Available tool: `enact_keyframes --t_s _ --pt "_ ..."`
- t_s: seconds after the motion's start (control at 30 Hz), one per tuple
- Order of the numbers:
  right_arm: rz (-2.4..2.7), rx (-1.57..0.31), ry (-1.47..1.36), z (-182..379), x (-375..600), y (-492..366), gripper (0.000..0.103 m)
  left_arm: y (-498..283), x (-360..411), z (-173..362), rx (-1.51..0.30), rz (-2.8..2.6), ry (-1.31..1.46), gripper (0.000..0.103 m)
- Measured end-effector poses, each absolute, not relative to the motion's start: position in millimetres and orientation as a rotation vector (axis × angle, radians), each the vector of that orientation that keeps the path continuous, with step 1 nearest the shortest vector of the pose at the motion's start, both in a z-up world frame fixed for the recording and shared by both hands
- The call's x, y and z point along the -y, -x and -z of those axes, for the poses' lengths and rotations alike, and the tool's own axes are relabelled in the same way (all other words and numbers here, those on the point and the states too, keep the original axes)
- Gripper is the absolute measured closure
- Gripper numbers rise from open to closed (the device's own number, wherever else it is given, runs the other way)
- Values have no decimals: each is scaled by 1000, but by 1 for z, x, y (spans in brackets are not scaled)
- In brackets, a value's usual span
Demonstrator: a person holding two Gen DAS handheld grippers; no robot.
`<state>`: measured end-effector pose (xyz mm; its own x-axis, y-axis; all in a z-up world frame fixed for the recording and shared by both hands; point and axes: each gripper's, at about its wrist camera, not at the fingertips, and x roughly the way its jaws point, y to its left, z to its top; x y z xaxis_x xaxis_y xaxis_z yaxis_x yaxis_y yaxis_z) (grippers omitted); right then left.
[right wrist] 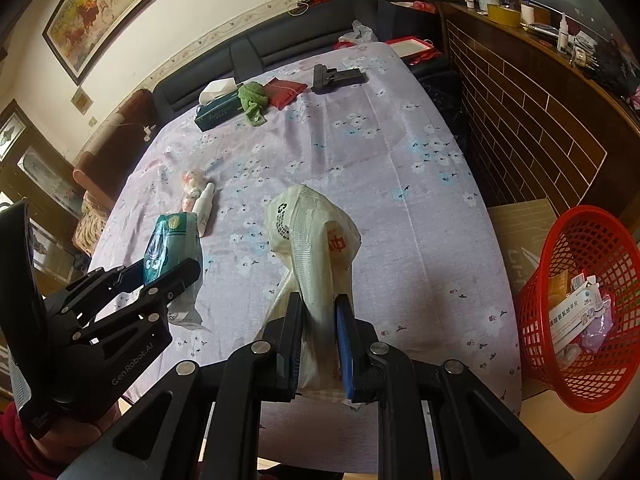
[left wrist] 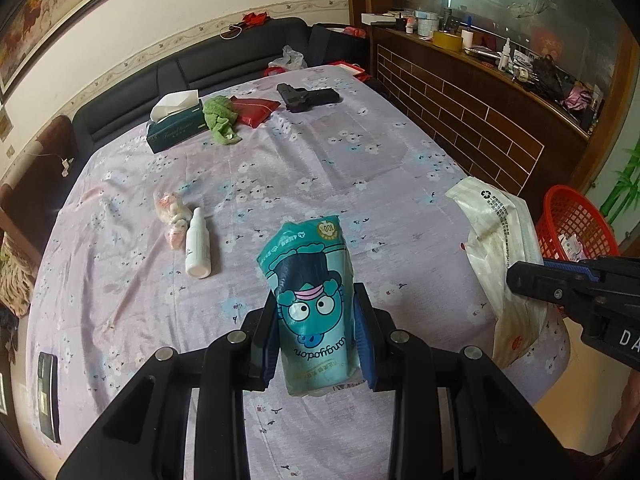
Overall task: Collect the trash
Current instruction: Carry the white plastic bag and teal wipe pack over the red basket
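While the teal packet (left wrist: pixel 310 300) is clamped by the left gripper (left wrist: pixel 316 344), the white plastic bag (right wrist: pixel 316 248) is pinched between the right gripper (right wrist: pixel 318 340) fingers, above the tabletop (right wrist: pixel 400 184), near the red basket (right wrist: pixel 580 320).

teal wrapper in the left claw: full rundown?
The teal wrapper is a crinkled, glossy plastic pack printed with a cartoon face and lettering that reads upside down. It looks mostly empty, pale at its lower end. The left claw pinches it on both sides, holding it above the floral tablecloth.
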<state>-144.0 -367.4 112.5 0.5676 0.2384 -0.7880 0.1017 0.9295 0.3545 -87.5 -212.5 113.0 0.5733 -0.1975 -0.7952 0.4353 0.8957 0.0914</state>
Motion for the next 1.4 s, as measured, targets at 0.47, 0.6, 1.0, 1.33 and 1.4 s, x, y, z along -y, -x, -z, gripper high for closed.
enact_keyframes --t_s 0.47,0.6,1.0,1.33,1.4 --pt "-73 -962 -400 -115 376 148 86 91 222 -112 -888 394 -306 72" --pt "-61 -962 -412 -113 380 153 86 93 226 -110 -891 406 -314 72" --pt "-18 -950 -438 -114 392 168 86 99 241 -109 -894 461 -324 72" --pt "72 -926 -494 -116 423 186 86 104 280 -112 -891 573 -354 72" --pt "102 -920 -514 -116 435 191 86 107 296 -114 -886 614 -367 72"
